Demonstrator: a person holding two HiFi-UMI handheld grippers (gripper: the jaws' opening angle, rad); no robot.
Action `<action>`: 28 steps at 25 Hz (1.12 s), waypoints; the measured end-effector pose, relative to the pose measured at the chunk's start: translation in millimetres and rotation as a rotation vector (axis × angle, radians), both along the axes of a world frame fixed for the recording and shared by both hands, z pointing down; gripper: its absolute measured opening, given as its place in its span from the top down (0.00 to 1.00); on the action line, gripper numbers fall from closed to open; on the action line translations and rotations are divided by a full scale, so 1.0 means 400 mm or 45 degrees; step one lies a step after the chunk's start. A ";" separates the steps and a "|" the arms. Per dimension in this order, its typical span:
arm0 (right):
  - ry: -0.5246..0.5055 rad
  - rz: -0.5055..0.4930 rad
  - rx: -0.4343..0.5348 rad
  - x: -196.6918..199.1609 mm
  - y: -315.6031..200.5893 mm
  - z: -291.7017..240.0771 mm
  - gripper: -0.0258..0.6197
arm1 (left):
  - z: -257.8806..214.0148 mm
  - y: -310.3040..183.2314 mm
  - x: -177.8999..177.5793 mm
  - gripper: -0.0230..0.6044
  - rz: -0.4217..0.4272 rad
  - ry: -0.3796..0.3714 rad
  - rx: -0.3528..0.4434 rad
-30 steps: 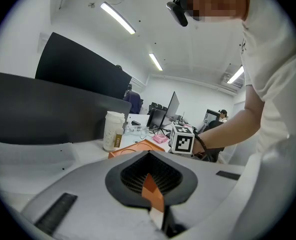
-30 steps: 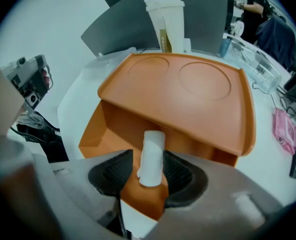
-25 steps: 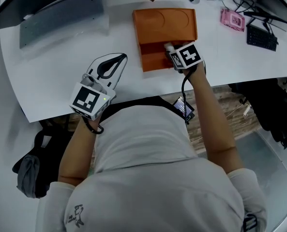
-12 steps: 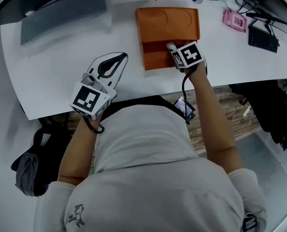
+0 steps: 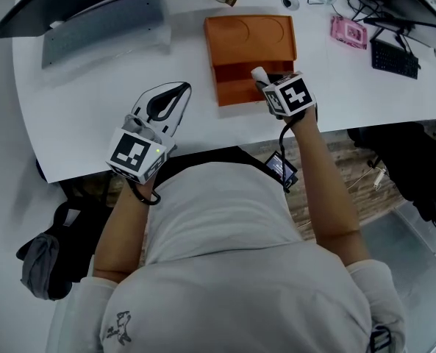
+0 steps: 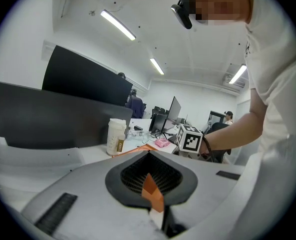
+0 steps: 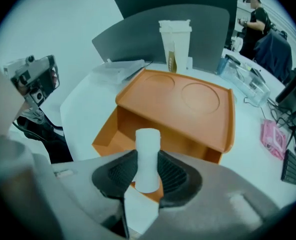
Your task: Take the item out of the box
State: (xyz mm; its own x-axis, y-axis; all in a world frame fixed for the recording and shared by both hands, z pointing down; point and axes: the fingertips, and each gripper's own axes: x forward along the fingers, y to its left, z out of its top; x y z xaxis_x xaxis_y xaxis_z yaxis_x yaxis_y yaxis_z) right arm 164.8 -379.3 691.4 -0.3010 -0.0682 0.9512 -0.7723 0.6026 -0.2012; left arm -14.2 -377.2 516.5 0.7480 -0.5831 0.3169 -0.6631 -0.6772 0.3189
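Left gripper (image 5: 182,90): above the near left part of the white desk (image 5: 93,101), jaws pressed together, nothing held between them. A grey keyboard (image 5: 104,26) lies at the far left of the desk, well apart from it. Orange box (image 7: 182,101): at desk centre, with two round recesses in its top and an open lower compartment facing the person. A pale lidded cup (image 7: 174,44) stands just behind the box. White cylinder (image 7: 148,149): upright over the right end of the open compartment, gripped at mid-height. Right gripper (image 7: 147,170): pointed steeply down, its jaws have just been closing and are now clamped on the cylinder, one pad on each side. Farther right lie a pink item (image 5: 349,31) and a black keyboard (image 5: 394,57).
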 end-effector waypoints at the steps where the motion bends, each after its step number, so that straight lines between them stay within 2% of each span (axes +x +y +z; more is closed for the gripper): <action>1: -0.022 -0.005 0.020 -0.005 0.002 -0.018 0.77 | -0.012 0.003 -0.003 0.97 -0.006 -0.005 0.013; 7: -0.143 0.000 0.180 -0.035 0.018 -0.170 0.77 | -0.093 0.035 -0.026 0.97 -0.059 -0.021 0.071; 15: -0.301 0.042 0.472 -0.045 0.039 -0.398 0.77 | -0.192 0.111 -0.028 0.97 -0.071 -0.032 0.167; 20: -0.405 0.055 0.656 -0.045 0.058 -0.565 0.77 | -0.268 0.150 -0.056 0.97 -0.117 -0.028 0.228; 24: -0.474 0.049 0.737 -0.049 0.084 -0.658 0.77 | -0.318 0.179 -0.078 0.97 -0.156 -0.025 0.270; 28: -0.505 0.060 0.773 -0.048 0.101 -0.694 0.77 | -0.353 0.206 -0.087 0.97 -0.171 -0.032 0.293</action>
State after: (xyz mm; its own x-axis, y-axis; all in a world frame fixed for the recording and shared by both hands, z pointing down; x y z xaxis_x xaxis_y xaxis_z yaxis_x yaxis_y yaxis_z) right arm 145.6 -339.0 413.7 -0.5993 -0.5709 0.5612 -0.7385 0.6648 -0.1122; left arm -48.9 -294.7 375.4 0.6527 -0.7354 0.1821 -0.7576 -0.6355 0.1490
